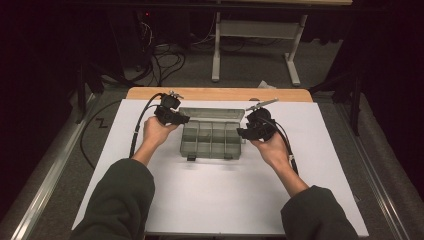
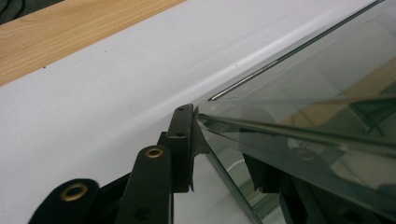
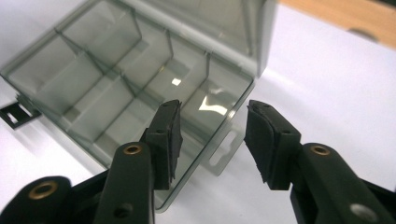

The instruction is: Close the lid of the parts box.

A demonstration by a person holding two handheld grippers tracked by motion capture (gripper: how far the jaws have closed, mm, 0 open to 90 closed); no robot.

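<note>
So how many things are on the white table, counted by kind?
Clear grey compartment box with its lid open: 1
Black handheld grippers: 2, the left gripper and the right gripper
Total: 3

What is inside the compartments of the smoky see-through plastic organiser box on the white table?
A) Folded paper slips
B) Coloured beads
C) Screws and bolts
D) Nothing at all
D: the smoky see-through plastic organiser box stands with its lid up, and every compartment in sight shows only bare plastic floor, in the high view and the right gripper view alike.
</note>
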